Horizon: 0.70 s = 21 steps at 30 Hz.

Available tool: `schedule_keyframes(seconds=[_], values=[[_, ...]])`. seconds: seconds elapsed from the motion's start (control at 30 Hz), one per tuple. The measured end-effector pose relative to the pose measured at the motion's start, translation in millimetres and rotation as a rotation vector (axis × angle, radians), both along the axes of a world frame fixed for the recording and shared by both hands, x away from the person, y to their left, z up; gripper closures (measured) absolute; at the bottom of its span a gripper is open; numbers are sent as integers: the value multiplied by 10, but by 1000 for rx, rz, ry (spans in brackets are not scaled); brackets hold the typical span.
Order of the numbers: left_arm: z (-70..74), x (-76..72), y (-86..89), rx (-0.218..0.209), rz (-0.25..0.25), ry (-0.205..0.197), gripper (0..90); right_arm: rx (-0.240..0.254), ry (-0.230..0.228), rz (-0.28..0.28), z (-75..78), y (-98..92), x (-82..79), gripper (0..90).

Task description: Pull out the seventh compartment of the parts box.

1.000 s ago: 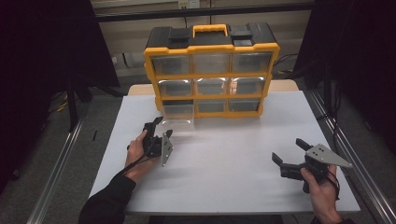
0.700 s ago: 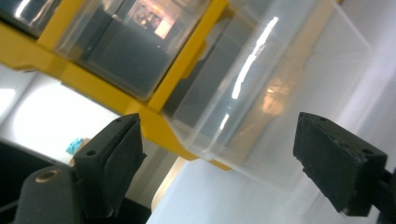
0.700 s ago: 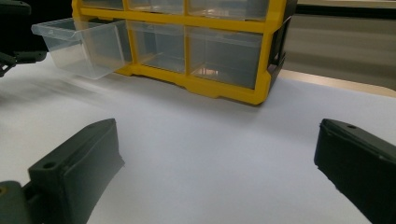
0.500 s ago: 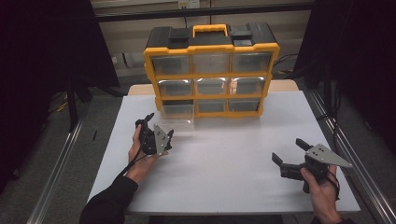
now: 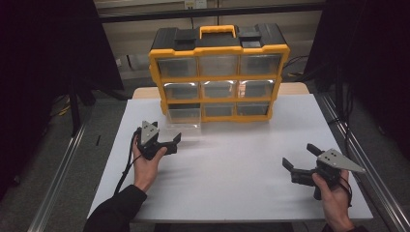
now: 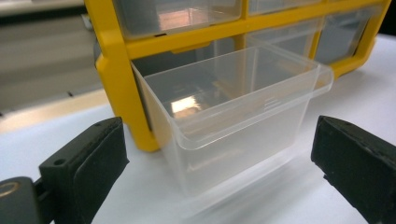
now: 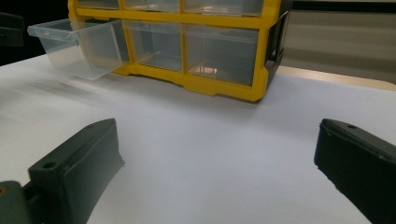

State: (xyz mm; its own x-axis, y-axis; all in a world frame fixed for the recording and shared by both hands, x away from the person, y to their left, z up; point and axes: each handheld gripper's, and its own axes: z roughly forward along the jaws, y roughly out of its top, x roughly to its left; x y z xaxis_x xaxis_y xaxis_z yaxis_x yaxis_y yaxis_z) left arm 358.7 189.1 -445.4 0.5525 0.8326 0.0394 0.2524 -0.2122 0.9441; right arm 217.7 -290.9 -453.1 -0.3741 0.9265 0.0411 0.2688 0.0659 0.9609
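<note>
- The clear drawer (image 6: 233, 116) sticks out of the bottom-left slot of the yellow organizer (image 5: 218, 50), its front end just ahead of the left gripper (image 5: 164, 137).
- The left gripper's jaws have just been opening; they now stand wide, apart from the drawer, gripping nothing.
- The drawer looks empty.
- The right gripper (image 5: 297, 157) is well away from the drawer, over the white table (image 5: 232, 169), jaws spread and holding nothing.
</note>
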Motion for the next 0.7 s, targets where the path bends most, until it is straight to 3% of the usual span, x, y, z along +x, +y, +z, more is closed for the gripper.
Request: schedule_keyframes(seconds=[0.07, 0.13, 0.2, 0.27, 0.33, 0.47, 0.6, 0.67, 0.7], values=[[0, -2, -4, -18, 8, 0, 36, 1, 2, 3, 0, -1, 1, 0], [8, -6, 20, -35, -11, 28, 38, -3, 2, 0, 0, 9, 4, 0], [33, -47, 41, -9, -13, 17, 41, -9, 5, 8, 3, 24, 6, 0], [29, -116, 62, -75, -4, 12, 45, -15, 2, 8, 8, 32, 2, 0], [35, -165, 124, -92, -6, 29, 42, -14, -5, 3, 17, 36, -4, 0], [24, -248, 232, -103, -13, 3, 37, -22, -2, 6, 23, 54, -10, 0], [-37, -327, 323, -158, -7, 13, 30, -17, 2, -2, 20, 53, -8, 0], [-38, -366, 375, -126, -10, -7, 29, -17, 4, -1, 15, 42, -1, 0], [-32, -395, 378, -137, -1, -5, 29, -13, 9, -3, 14, 41, 0, 0]])
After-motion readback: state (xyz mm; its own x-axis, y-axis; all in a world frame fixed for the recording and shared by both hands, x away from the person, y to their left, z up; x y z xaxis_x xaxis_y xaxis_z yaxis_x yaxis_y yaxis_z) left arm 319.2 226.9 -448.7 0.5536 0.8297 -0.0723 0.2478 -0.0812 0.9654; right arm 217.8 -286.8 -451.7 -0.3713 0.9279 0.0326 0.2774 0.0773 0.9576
